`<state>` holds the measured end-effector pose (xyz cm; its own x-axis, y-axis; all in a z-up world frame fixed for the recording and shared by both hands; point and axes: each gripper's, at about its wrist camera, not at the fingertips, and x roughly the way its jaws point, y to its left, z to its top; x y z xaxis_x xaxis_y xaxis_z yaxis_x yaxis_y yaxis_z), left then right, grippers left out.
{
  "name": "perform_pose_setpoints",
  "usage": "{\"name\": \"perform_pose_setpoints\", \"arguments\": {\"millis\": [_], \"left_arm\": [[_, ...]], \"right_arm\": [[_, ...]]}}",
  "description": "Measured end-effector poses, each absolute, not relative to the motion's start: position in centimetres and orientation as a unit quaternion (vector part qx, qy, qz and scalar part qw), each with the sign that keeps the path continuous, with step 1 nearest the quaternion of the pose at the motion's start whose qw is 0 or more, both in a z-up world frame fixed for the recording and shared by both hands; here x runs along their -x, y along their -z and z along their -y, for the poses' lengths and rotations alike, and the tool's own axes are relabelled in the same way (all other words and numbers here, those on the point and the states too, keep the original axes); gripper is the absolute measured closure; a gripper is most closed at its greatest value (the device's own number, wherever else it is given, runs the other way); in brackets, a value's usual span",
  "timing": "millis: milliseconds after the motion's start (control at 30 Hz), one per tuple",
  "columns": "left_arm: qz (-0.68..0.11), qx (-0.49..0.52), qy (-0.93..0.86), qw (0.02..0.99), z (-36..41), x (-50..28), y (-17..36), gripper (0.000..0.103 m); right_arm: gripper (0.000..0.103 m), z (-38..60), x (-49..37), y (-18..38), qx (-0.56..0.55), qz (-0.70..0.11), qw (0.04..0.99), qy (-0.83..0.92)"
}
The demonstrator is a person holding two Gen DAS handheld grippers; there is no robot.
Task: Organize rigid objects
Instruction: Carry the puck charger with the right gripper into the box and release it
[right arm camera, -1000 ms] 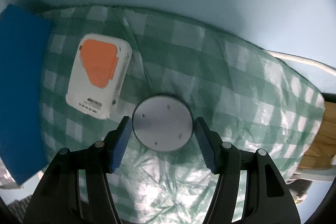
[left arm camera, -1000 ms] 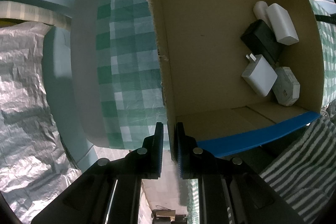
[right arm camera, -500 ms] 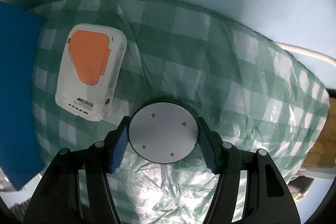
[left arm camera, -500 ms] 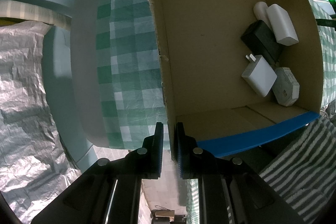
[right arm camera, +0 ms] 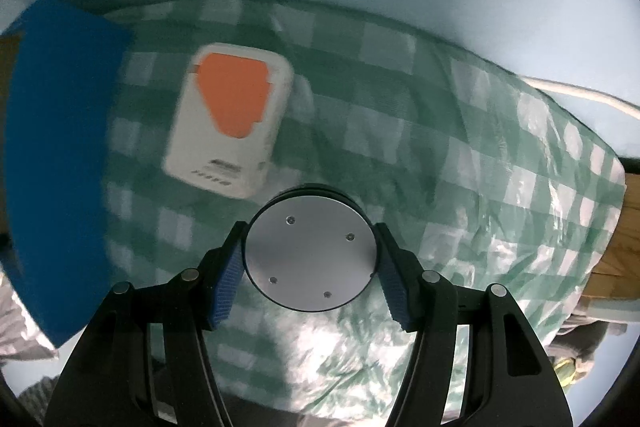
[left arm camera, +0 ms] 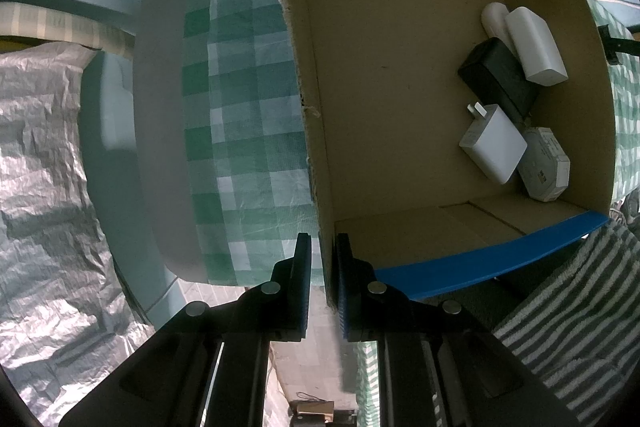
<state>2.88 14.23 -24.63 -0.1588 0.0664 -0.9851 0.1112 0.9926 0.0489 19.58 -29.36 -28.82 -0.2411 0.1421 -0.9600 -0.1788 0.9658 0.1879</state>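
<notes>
In the right wrist view, at the lower middle of the frame, the right gripper (right arm camera: 310, 265) has its blue-padded jaws closed against the two sides of a round silver disc (right arm camera: 310, 253), whose flat face shows four small screws. The disc sits between the pads, above the green checked cloth (right arm camera: 460, 187). Just beyond it, toward the upper left, a white device with an orange panel (right arm camera: 230, 121) lies on the cloth, blurred. Farther left, a blue box wall (right arm camera: 60, 147) fills the edge of the frame. A white cable (right arm camera: 580, 97) runs along the cloth's far edge at the upper right.

In the left wrist view, at the bottom middle, the left gripper (left arm camera: 322, 277) is nearly closed, its two pads pinching the thin side wall of the cardboard box (left arm camera: 400, 67) near the box's blue rim (left arm camera: 500, 259). Inside the box, at the right of the frame, sit a white octagonal device (left arm camera: 546, 167) nearest, touching a white charger (left arm camera: 494, 145) with its prongs pointing up-left, then a black block (left arm camera: 496, 75), then a white rounded case (left arm camera: 536, 45) and a white cylinder (left arm camera: 494, 21) behind it. Left of the box the checked cloth (left arm camera: 244, 107) covers the table, with crinkled silver sheeting (left arm camera: 44, 187) at the far left and a striped towel (left arm camera: 568, 307) at the lower right.
</notes>
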Motion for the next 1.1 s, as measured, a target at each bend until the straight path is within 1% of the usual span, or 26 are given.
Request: {"name": "perform_pose_setpoints", "arguments": {"millis": [333, 533, 867, 1100], "left_arm": [[-0.761, -0.058, 0.018, 0.646, -14.1, -2.9, 24.6, 0.09], [-0.761, -0.058, 0.018, 0.646, -14.0, -3.1, 24.6, 0.09], [-0.758, -0.056, 0.018, 0.649, -14.0, -3.3, 24.5, 0.09], [-0.758, -0.056, 0.019, 0.649, -14.0, -3.2, 24.4, 0.09]], "right_arm": [[0.041, 25.8, -19.2, 21.6, 0.02, -0.753, 0.632, -0.183], [0.041, 20.8, -19.3, 17.4, 0.032, -0.73, 0.64, -0.238], [0.041, 12.5, -16.9, 14.8, 0.062, -0.705, 0.634, -0.313], [0.041, 8.0, -15.3, 15.3, 0.085, -0.7, 0.62, -0.345]]}}
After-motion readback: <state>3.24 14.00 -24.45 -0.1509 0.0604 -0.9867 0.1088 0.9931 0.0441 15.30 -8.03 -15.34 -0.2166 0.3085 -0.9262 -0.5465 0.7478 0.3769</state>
